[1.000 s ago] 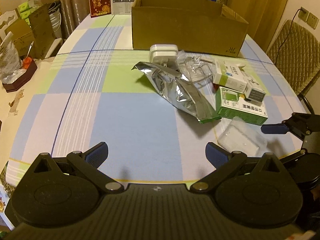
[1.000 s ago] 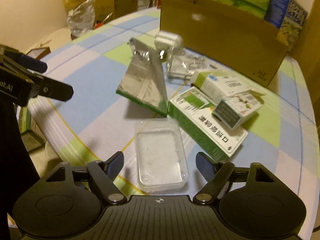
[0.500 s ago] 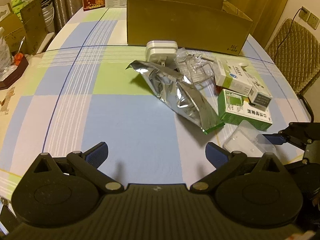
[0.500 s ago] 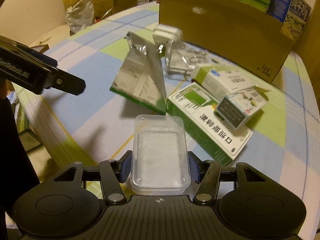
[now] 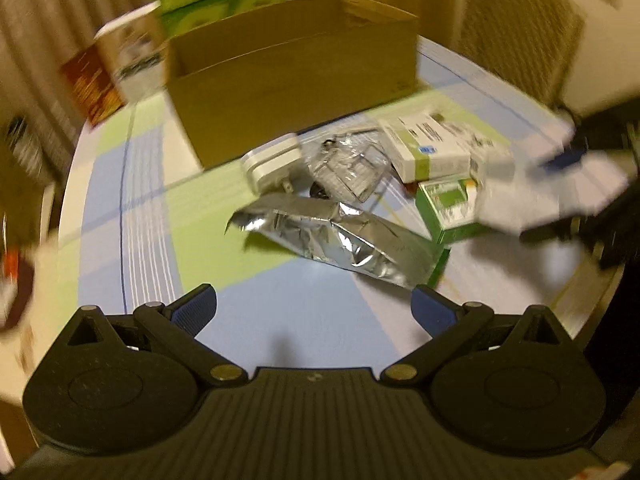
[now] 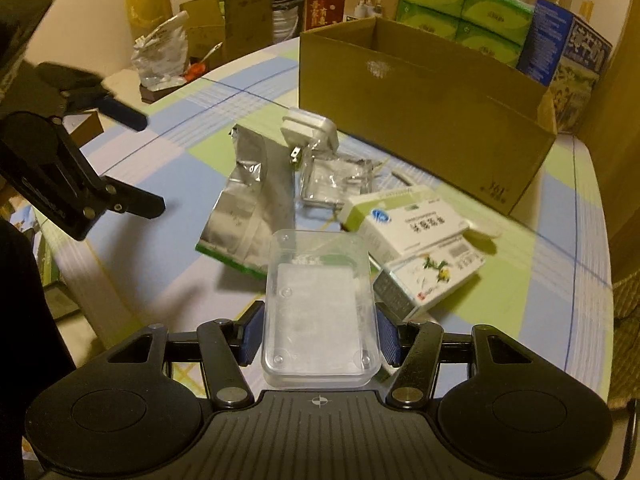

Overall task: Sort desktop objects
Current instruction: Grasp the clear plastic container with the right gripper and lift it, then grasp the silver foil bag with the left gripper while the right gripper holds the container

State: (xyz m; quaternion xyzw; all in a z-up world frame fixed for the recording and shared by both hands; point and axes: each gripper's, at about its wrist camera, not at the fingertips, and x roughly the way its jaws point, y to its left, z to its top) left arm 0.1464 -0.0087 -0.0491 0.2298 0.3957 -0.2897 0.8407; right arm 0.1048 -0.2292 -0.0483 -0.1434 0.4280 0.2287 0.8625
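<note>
Left wrist view, blurred: the left gripper point(image 5: 314, 306) hangs over a bare blue patch of the checked tablecloth point(image 5: 152, 216), its blue-padded fingers point(image 5: 196, 306) spread wide with nothing between them. Just beyond lies a crumpled silver foil pouch point(image 5: 340, 236). Farther off sit a white plug adapter point(image 5: 274, 166) and a clear crinkled plastic wrapper point(image 5: 348, 170). To the right are a white-and-green medicine box point(image 5: 428, 148) and a green box point(image 5: 452, 208). An open cardboard box point(image 5: 296, 76) stands at the far side. At the right edge the right gripper point(image 5: 576, 184) shows only as a smear around a pale shape.

Right wrist view: the right gripper point(image 6: 320, 334) has its fingers closed against the two long sides of a clear plastic case point(image 6: 320, 312), which is held off the table. Past the case lie the foil pouch point(image 6: 250, 216), the plug adapter point(image 6: 310, 136), the plastic wrapper point(image 6: 336, 176), the medicine box point(image 6: 404, 220) and a second carton printed with flowers point(image 6: 432, 278). The cardboard box point(image 6: 424, 120) is far right, with green tissue packs point(image 6: 460, 12) behind it. The left gripper point(image 6: 120, 160) reaches in from the left, fingers apart.
</note>
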